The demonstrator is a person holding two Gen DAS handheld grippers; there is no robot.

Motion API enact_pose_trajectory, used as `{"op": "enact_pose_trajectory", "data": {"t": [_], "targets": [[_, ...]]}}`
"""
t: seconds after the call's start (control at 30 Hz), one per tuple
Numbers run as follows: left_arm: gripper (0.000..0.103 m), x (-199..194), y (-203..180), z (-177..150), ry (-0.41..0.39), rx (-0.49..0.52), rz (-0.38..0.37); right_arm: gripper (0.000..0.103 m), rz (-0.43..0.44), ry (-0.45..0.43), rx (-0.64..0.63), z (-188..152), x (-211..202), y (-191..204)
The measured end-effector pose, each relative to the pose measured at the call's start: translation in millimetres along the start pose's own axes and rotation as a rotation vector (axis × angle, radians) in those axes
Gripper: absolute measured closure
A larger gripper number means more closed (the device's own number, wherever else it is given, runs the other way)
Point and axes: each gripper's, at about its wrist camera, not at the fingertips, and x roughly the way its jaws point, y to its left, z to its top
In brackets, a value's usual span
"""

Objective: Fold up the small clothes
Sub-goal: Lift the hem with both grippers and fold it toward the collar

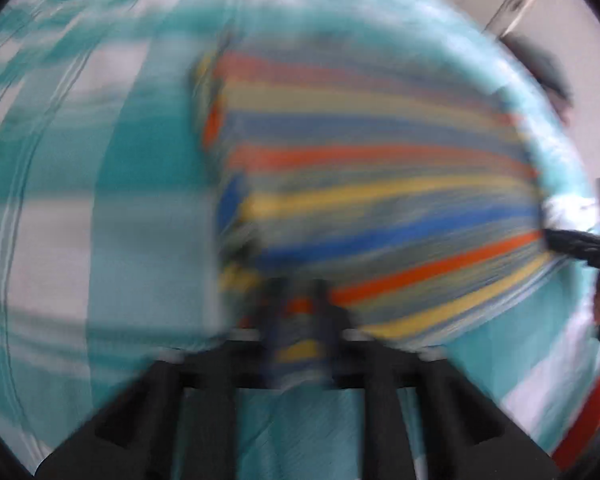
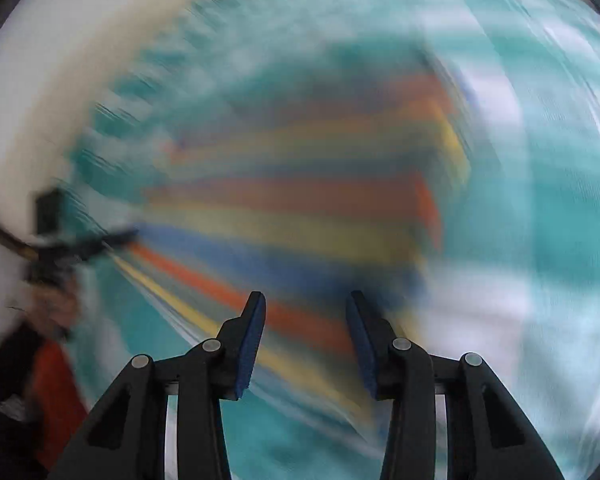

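While both pictures are this blurry, you are risking a messy fold, because you cannot see the edges of the cloth well. Your left claw (image 1: 300, 312) is pinching shut on the near edge of the striped cloth (image 1: 380, 184), with a bit of red and yellow stripe bunched between its fingers. If that pinch is only catching a thin bit of the edge, the cloth may be slipping out as you are pulling, and the fold will be coming out crooked. The striped cloth is lying spread out ahead of this claw, on a teal and white sheet (image 1: 100, 200); whether a desk or a bed is under it, you cannot tell.

Going to the right side, your right claw (image 2: 305, 300) is standing partly open and is holding nothing. The striped cloth (image 2: 300, 208) is lying under and in front of it, with red and yellow stripes showing between its fingers (image 2: 256, 320), but the pads are not pressing on it. If only one claw is gripping, the cloth may be twisting or dragging the sheet along. In this view the left claw (image 2: 128, 234) is showing far off at the left edge of the cloth.
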Motion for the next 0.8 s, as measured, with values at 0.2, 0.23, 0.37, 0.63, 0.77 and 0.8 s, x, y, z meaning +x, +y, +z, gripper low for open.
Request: {"op": "enact_pose_trajectory", "data": {"t": [0.2,0.23,0.37,0.63,0.77,0.8], "targets": [[0.06,-62.9,19.1,-19.2,-0.164,-0.168,-0.063,0.093,-0.103,-0.162,-0.027,-25.0,-62.4,13.8],[0.046,-63.1,16.5,-21.0,-0.172,-0.172,-0.065,0.093,-0.096,-0.181,-0.06,-25.9,-68.5,23.1],[0.047,-31.4,12.3,-19.4,-0.14,-0.209,0.05,0.092,-0.072,-0.149,-0.085,-15.9,-46.2,34.4],[0.078,-55.1,27.1,-44.9,-0.133,-0.251,-0.003,0.09,-0.165,-0.082,0.042,-34.2,-42.3,7.1],[0.024,-61.3,21.0,-46.9,-0.212,-0.276,-0.023,0.09,-0.188,-0.055,-0.073,-10.2,-57.1,52.3],[0.026,-55.3,19.8,-44.4,-0.193,-0.278,-0.023,0.09,-0.183,-0.05,-0.094,-0.2,-57.0,65.4]]}}
